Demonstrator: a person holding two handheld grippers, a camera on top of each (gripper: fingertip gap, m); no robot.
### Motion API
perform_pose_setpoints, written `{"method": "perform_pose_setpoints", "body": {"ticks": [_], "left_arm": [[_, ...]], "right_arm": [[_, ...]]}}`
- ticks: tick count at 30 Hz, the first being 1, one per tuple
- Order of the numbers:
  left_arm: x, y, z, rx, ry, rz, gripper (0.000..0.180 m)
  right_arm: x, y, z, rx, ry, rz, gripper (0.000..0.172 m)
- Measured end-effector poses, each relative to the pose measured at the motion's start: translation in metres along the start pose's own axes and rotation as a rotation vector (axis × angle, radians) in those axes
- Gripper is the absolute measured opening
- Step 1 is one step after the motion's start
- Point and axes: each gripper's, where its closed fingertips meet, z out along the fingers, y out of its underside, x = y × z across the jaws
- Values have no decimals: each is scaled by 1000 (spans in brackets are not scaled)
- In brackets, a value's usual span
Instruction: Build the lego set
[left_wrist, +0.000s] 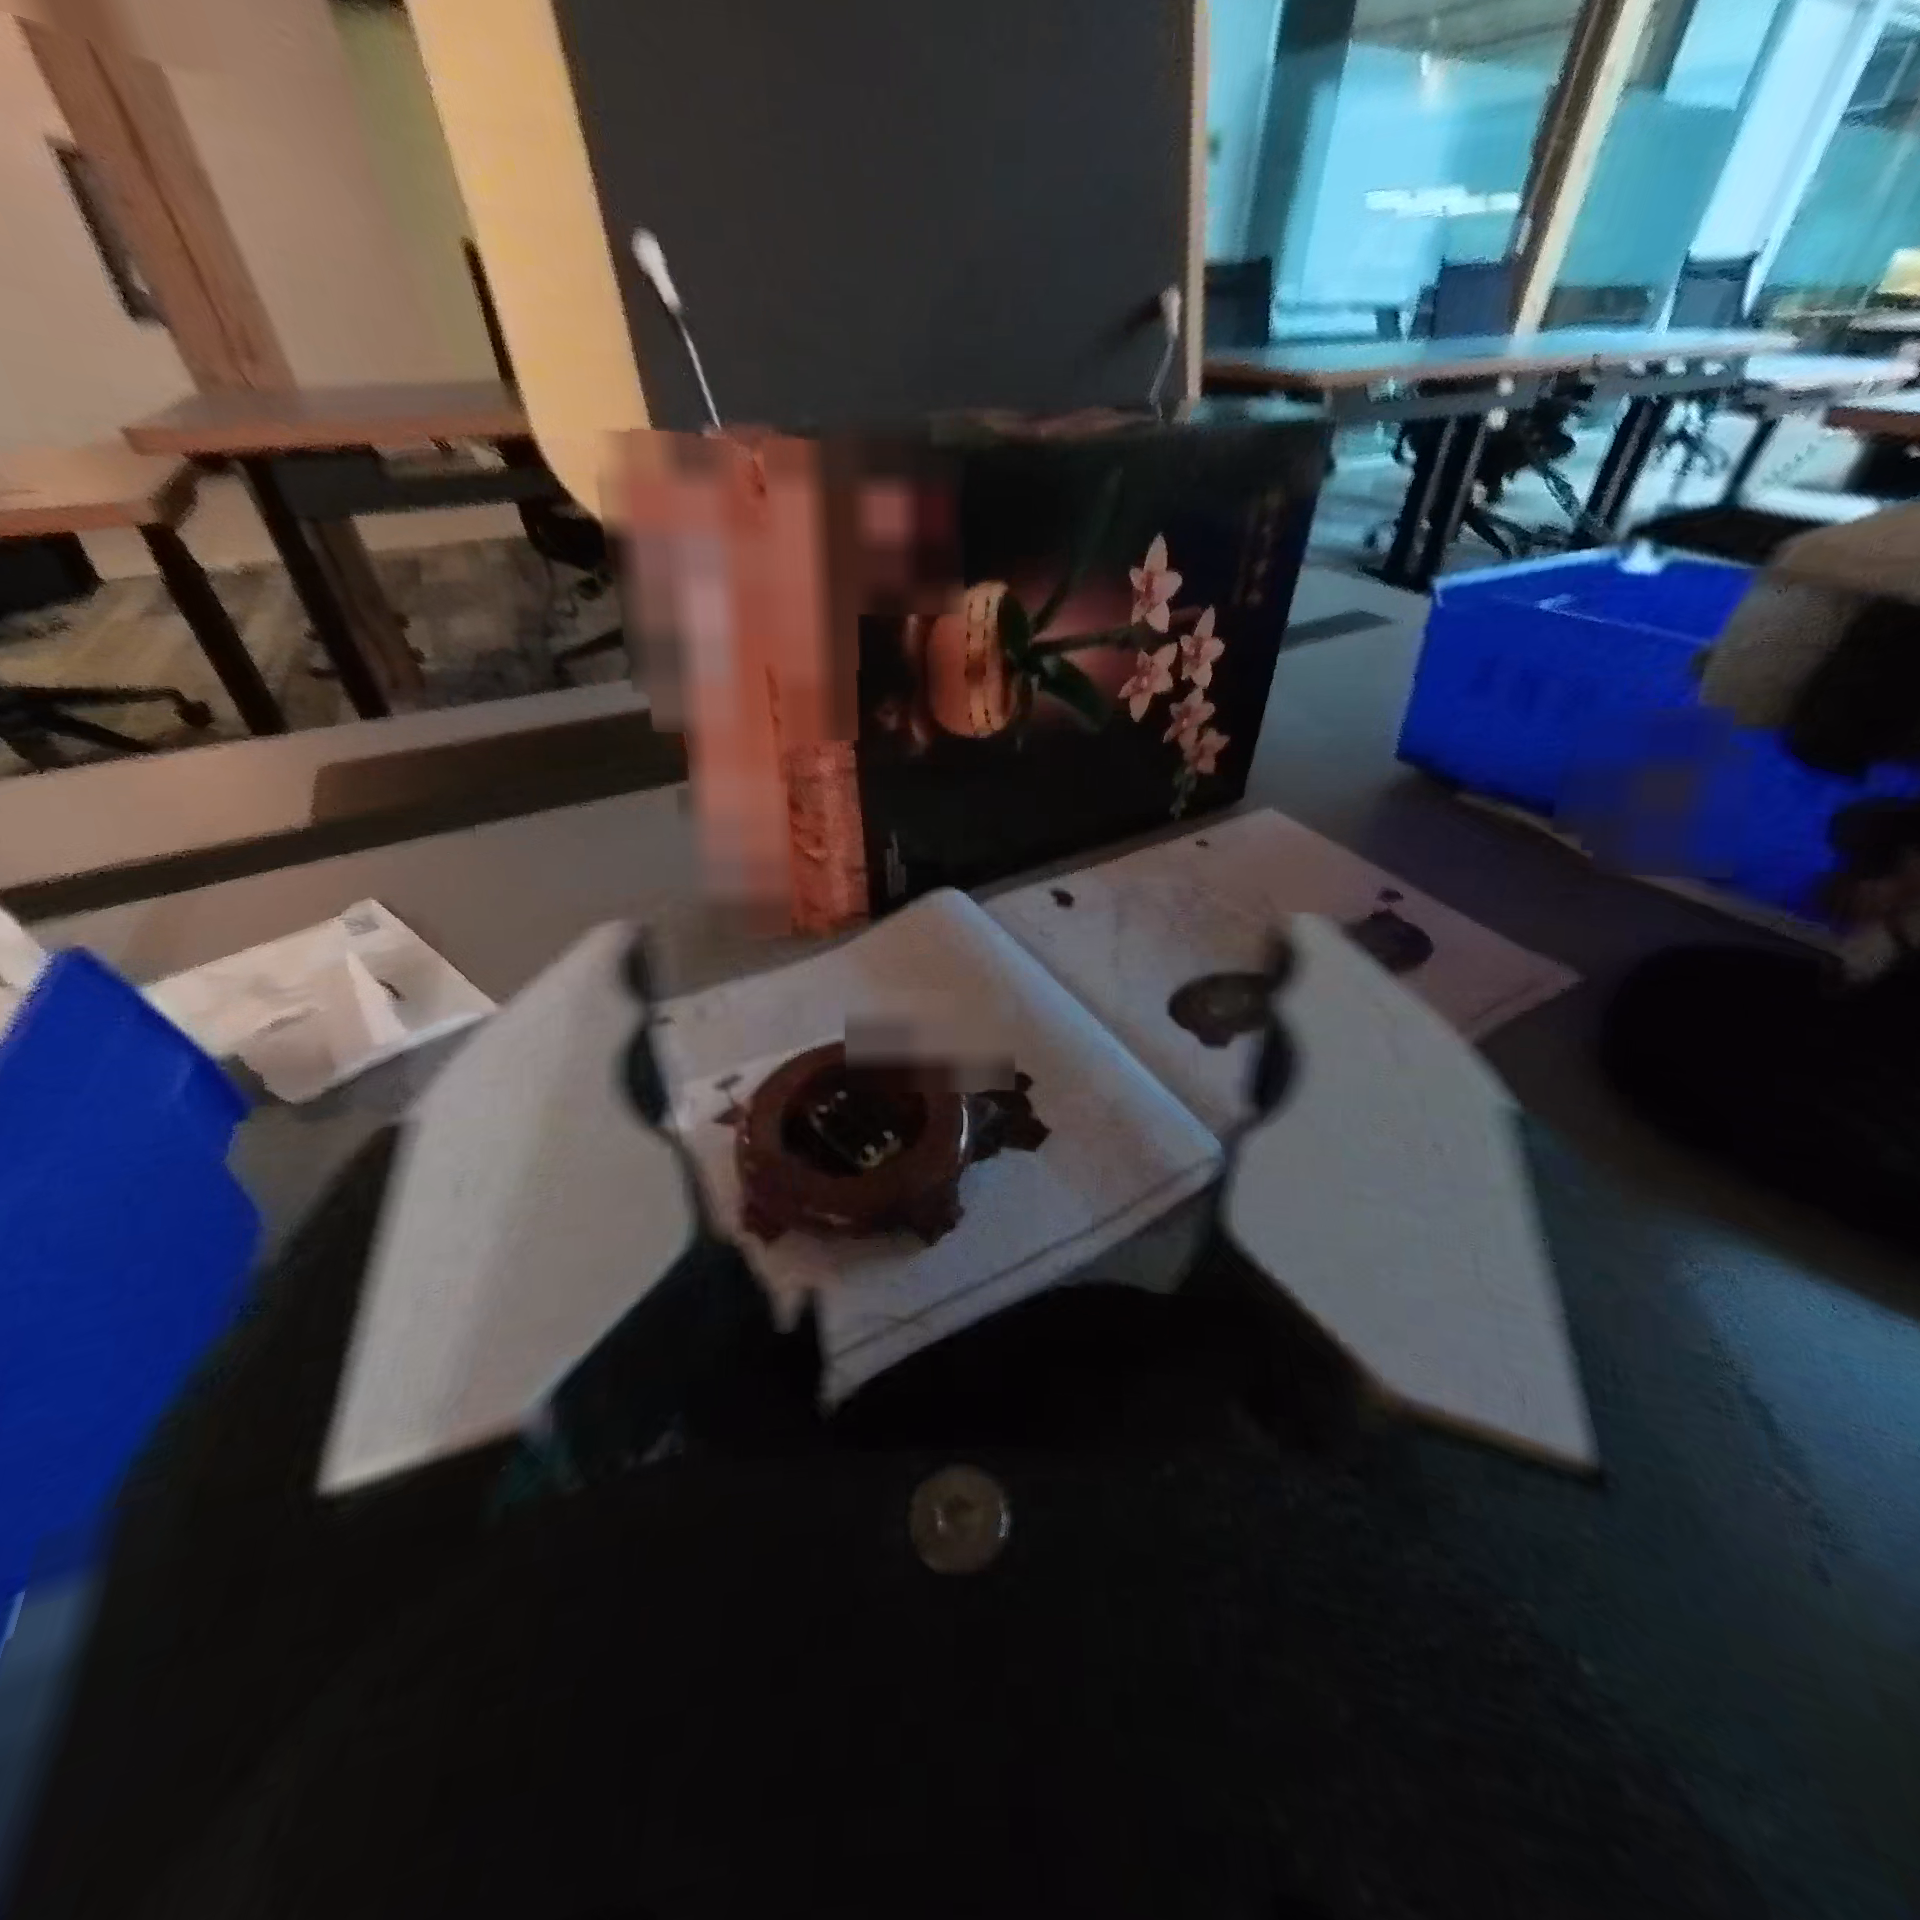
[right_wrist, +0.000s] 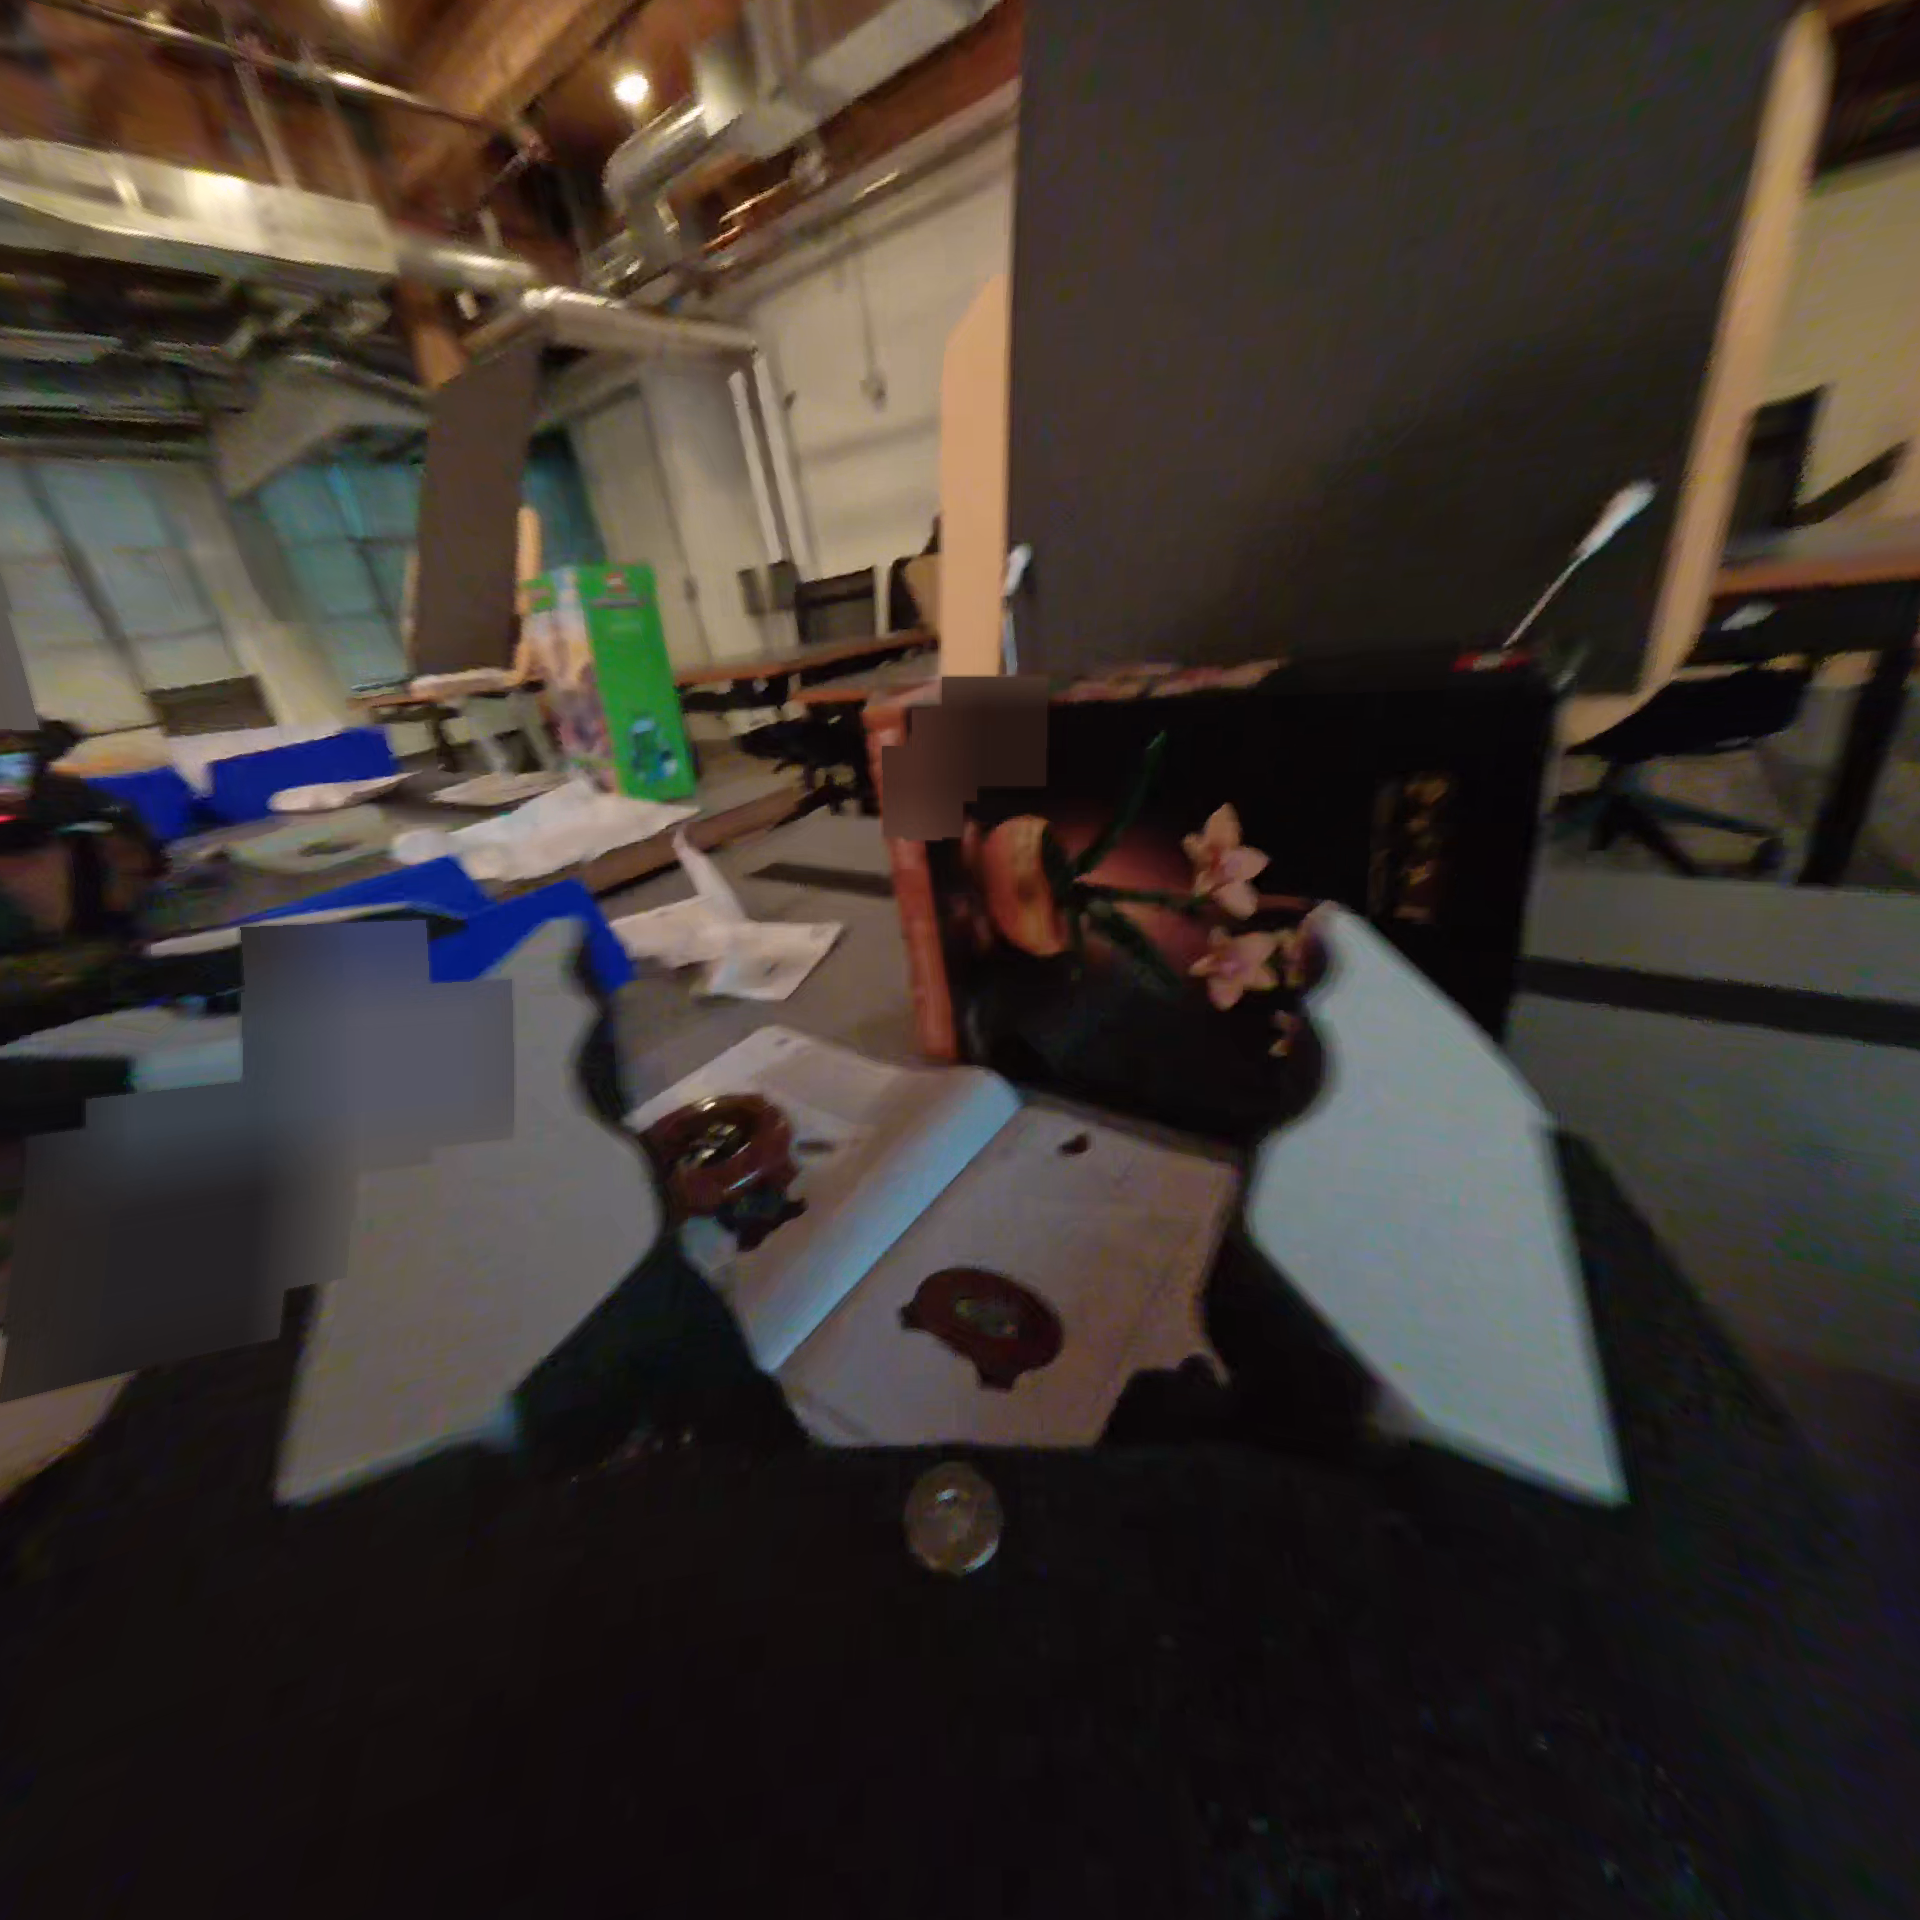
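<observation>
Both jaws wide open, bare, above open booklet (left_wrist: 1091, 997)

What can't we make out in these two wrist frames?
- Open white booklet: page detail smeared by motion blur in both views; near edge hidden behind the gripper bodies.
- Brown ring-shaped piece on the left page: top covered by a mosaic patch, left view.
- Dark upright box with pink flowers: lower right hidden by the right gripper's finger.
- Blue bin: cut off by left edge.
</observation>
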Motion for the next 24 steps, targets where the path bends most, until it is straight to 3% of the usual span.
{"method": "perform_pose_setpoints", "body": {"ticks": [1,2,3,4,5,7,10,13,15,18,21,23,24], "left_arm": [[1,5,3,-47,23,-12,135],[2,8,6,-74,45,-10,142],[3,8,8,-69,63,6,139],[2,6,9,-42,68,29,125],[1,1,10,9,61,49,98],[2,-15,10,147,64,58,4],[5,-27,20,186,78,-24,0],[6,-21,39,129,36,31,0],[12,-20,51,103,10,100,32],[20,-26,65,101,-57,178,87],[31,-28,80,99,-45,154,103],[36,-24,91,66,-4,80,105],[36,-24,96,56,9,48,107]], "right_arm": [[3,-9,-3,28,26,-41,142],[5,-19,-8,62,38,-96,145],[6,-31,-15,104,45,-159,145],[12,-44,-23,146,72,-214,145],[21,-57,-33,181,106,-263,145],[47,-87,-58,210,191,-373,136],[85,-133,-107,202,254,-633,0],[132,-151,-129,80,221,-714,0],[174,-155,-139,31,272,-710,3],[208,-152,-139,17,255,-763,66],[234,-132,-131,-97,276,-785,109],[247,-111,-126,-196,267,-774,117],[251,-100,-126,-243,252,-768,106]]}}
